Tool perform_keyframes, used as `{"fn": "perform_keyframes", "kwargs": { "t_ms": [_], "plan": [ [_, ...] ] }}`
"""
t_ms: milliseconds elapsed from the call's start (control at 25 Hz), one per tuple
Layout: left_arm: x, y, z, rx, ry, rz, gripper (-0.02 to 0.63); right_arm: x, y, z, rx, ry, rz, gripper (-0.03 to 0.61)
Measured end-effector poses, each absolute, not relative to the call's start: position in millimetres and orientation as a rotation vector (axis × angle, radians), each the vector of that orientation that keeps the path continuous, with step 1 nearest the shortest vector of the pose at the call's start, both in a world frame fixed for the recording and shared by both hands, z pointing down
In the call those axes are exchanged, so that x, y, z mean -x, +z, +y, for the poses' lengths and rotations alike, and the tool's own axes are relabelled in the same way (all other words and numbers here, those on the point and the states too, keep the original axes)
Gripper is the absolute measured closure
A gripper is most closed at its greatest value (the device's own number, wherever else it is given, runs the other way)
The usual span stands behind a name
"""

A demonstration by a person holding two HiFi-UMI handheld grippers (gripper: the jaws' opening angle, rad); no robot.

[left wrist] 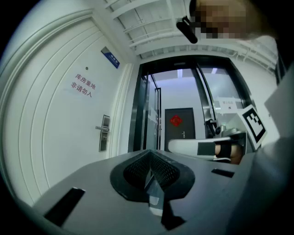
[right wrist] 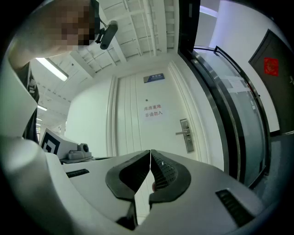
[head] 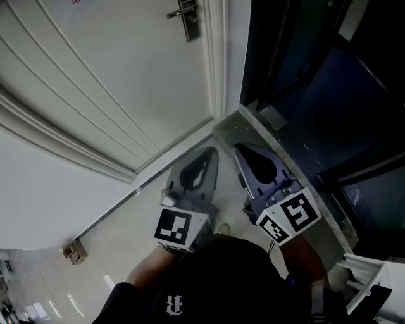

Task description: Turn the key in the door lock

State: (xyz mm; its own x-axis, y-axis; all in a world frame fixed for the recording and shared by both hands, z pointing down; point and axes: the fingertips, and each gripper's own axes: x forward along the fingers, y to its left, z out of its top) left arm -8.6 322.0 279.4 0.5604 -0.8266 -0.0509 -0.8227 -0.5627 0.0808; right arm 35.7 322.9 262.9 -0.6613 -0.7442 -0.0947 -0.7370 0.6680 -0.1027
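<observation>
The white door [head: 126, 82] is closed, and its metal lever handle and lock plate [head: 185, 18] sit at the top of the head view. No key shows in any view. Both grippers are held low, side by side and well short of the door. My left gripper [head: 204, 163] is shut with nothing between its pads [left wrist: 150, 160]; the handle [left wrist: 104, 133] lies far ahead to its left. My right gripper [head: 253, 158] is also shut and empty, its jaws [right wrist: 150, 158] meeting in a thin line. The lock plate [right wrist: 185, 134] stands ahead, slightly to its right.
A dark glass partition [head: 316, 76] with a black frame rises right of the door, above a stone threshold strip [head: 272, 145]. A door stop [head: 75, 252] sits on the floor at the left. The door bears a red-lettered notice [right wrist: 153, 110]. A dark door with a red ornament [left wrist: 176, 121] stands beyond the glass.
</observation>
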Motion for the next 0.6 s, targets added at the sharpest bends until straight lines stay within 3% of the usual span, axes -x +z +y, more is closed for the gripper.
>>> {"fn": "perform_keyframes", "kwargs": {
  "t_ms": [200, 600],
  "plan": [
    [9.7, 284.4, 312.5, -2.712, -0.115, -1.44, 0.606, -36.1, 267.7, 315.0, 1.238, -0.121, 2.744, 0.561],
    [21.6, 290.0, 174.5, -2.666, -0.187, -1.432, 0.606, -24.2, 265.7, 186.4, 1.262, -0.124, 2.717, 0.561]
  ]
}}
